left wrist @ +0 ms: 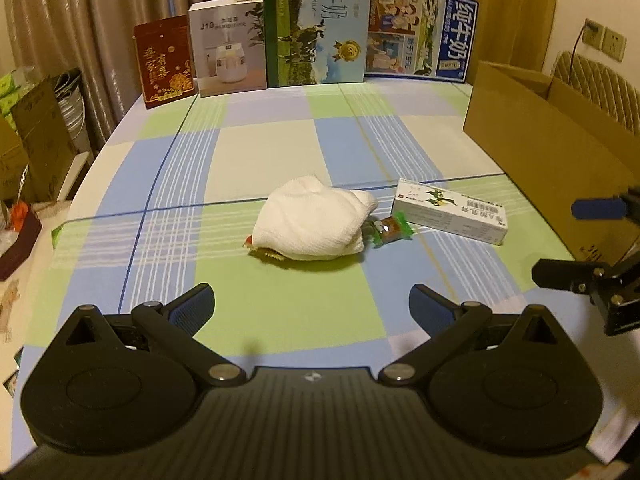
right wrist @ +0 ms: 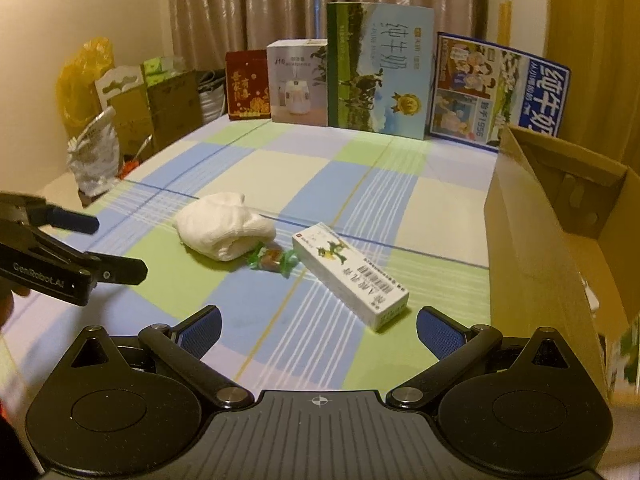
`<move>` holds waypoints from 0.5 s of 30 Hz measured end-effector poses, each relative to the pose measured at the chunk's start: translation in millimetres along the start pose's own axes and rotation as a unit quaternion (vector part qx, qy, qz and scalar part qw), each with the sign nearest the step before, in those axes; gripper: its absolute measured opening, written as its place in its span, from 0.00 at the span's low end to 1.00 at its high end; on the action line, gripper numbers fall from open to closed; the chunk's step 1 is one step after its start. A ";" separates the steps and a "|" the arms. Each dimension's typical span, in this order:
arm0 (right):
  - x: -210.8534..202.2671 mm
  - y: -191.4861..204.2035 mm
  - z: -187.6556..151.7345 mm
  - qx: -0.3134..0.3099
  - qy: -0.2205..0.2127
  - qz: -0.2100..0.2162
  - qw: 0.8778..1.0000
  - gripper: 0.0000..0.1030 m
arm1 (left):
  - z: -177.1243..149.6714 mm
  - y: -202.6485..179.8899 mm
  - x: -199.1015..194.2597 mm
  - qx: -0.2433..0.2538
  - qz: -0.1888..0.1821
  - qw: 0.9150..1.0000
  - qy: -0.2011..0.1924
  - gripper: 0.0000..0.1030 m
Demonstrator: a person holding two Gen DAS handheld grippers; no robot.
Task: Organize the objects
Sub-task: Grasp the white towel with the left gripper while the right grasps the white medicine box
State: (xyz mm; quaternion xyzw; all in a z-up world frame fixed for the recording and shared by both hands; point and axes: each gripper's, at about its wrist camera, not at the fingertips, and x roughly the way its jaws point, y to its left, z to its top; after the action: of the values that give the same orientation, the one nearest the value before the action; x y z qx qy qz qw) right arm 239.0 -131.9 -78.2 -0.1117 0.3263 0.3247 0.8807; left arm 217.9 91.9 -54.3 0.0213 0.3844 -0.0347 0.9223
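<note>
Objects to organize all lie on the worktop [left wrist: 280,148]: white cloth [left wrist: 316,220], wrapped candy [left wrist: 390,232] touching it, medicine box [left wrist: 450,216] near the cardboard box [left wrist: 540,148] at the right. Nothing seems packed yet, I judge; the left gripper [left wrist: 310,304] and right gripper [right wrist: 318,330] both stand apart, holding nothing.

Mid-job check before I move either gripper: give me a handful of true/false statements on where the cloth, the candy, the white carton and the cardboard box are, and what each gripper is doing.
1. The left gripper is open and holds nothing. True.
2. The right gripper is shut on the white carton. False: it is open and empty, with the carton lying on the tablecloth ahead of its fingers.
3. The green-wrapped candy lies between the white cloth and the carton. True.
4. The white cloth is already inside the cardboard box. False: it sits bunched on the tablecloth.
5. The cardboard box stands open at the right side of the table. True.
</note>
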 end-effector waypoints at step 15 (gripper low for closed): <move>58.7 -23.4 23.9 -0.024 0.021 -0.003 0.999 0.89 | 31.8 -0.3 57.6 0.071 -0.013 0.997 0.016 0.96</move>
State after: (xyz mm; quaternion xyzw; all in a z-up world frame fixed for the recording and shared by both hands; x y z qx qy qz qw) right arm 300.0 -110.7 -98.3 -0.1410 0.3365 0.3275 0.8716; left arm 280.8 86.7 -72.8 0.0823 0.3963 -0.0741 0.9114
